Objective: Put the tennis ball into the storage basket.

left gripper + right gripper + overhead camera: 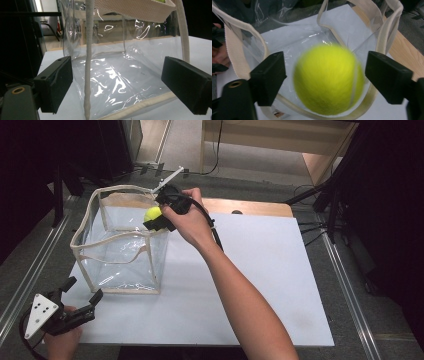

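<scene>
I see my right tongs (159, 220) spread around a blurred tennis ball (329, 79) over the clear bag (120, 252), left tongs (82, 295) spread beside it.

No readable text, label, brand, number or sign anywhere in the 3 views.
</scene>
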A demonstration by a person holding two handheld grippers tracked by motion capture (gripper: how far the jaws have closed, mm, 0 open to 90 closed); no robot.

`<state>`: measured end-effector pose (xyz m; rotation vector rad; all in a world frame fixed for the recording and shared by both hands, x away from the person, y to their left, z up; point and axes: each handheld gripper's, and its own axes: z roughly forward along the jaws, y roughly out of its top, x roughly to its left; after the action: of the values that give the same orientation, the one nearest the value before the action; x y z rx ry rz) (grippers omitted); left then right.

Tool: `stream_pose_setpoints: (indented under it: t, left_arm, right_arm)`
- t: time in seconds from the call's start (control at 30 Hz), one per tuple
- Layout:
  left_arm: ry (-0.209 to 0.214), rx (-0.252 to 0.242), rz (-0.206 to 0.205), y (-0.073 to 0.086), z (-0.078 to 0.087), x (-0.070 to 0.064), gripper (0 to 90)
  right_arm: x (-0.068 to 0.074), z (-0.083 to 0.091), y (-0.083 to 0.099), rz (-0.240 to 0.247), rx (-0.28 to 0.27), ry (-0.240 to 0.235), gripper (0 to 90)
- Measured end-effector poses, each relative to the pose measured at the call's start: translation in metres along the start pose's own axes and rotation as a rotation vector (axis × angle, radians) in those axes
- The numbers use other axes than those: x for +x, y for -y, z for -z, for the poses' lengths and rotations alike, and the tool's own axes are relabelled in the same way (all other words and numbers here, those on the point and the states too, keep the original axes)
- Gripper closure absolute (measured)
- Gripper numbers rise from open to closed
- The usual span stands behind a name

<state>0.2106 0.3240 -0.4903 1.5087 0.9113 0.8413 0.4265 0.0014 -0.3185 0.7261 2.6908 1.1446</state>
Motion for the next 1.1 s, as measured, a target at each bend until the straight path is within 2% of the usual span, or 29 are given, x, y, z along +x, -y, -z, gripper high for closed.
stream_pose_setpoints:
  t: [0.07,0.2,0.37,0.63,1.1]
  left_arm:
    - [-0.001,0.002,-0.001,0.0,0.0,0.0,10.4]
    - [-0.002,0.002,-0.001,0.0,0.0,0.0,10.4]
    - [-0.004,0.006,-0.003,0.0,0.0,0.0,10.4]
    - [-0.005,0.005,-0.001,0.0,0.0,0.0,10.4]
    - [-0.004,0.004,-0.006,0.0,0.0,0.0,10.4]
  right_arm:
    - [0.002,0.004,0.0,0.001,-0.015,0.02,10.9]
    - [0.005,0.011,0.001,0.008,-0.03,0.045,9.5]
    - [0.007,0.018,0.007,0.007,-0.031,0.039,0.5]
    - [0.01,0.027,0.025,0.005,-0.04,0.05,0.0]
    - [0.013,0.036,0.067,-0.034,-0.074,0.079,0.0]
